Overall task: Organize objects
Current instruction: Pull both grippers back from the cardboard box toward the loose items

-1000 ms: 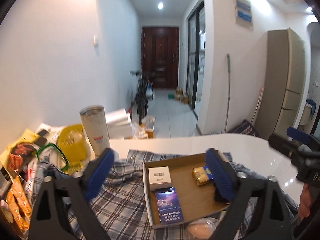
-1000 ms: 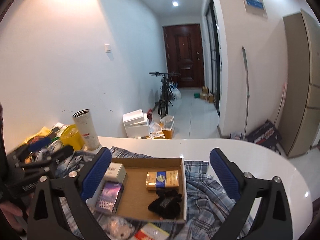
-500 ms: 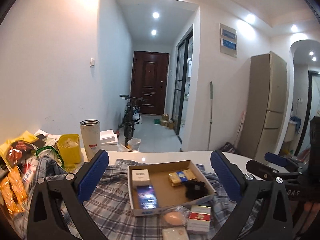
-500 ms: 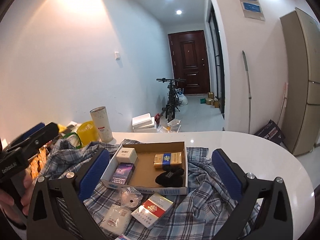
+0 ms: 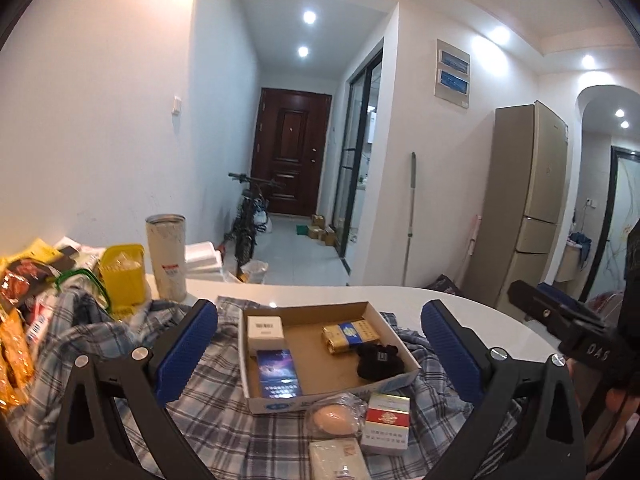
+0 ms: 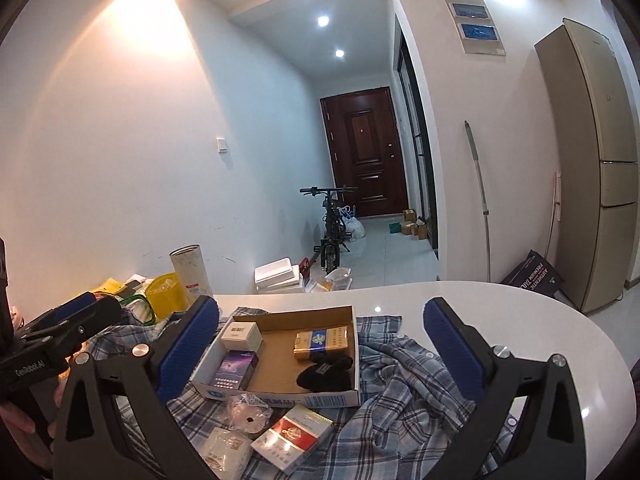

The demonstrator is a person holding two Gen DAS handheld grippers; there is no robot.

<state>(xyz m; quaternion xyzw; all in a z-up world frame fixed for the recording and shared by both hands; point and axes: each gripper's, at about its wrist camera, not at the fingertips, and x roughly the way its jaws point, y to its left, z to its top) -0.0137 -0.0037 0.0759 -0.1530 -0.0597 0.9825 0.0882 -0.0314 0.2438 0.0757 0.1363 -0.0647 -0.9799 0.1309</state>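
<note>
A shallow cardboard box (image 5: 384, 382) (image 6: 280, 398) sits on a plaid shirt (image 5: 224, 412) (image 6: 404, 380). It holds a white box (image 5: 265, 331), a purple pack (image 5: 278, 373), a gold pack (image 5: 350, 336) and a black item (image 5: 378, 361). In front lie a wrapped egg-like item (image 5: 332, 420), a red-and-white pack (image 5: 387, 416) (image 6: 294, 438) and a white packet (image 5: 338, 460). My left gripper (image 5: 318, 354) and my right gripper (image 6: 320, 344) are both open, empty and held back above the box.
A tall tumbler (image 5: 166, 256), a yellow container (image 5: 122, 274) and snack packets (image 5: 16, 320) crowd the left of the white table (image 6: 520, 320). Beyond are a hallway, a bicycle (image 6: 332, 232) and a fridge (image 5: 524, 216).
Both grippers have pulled back and up from the box. The items lying in front of it have come into view. Both stay open.
</note>
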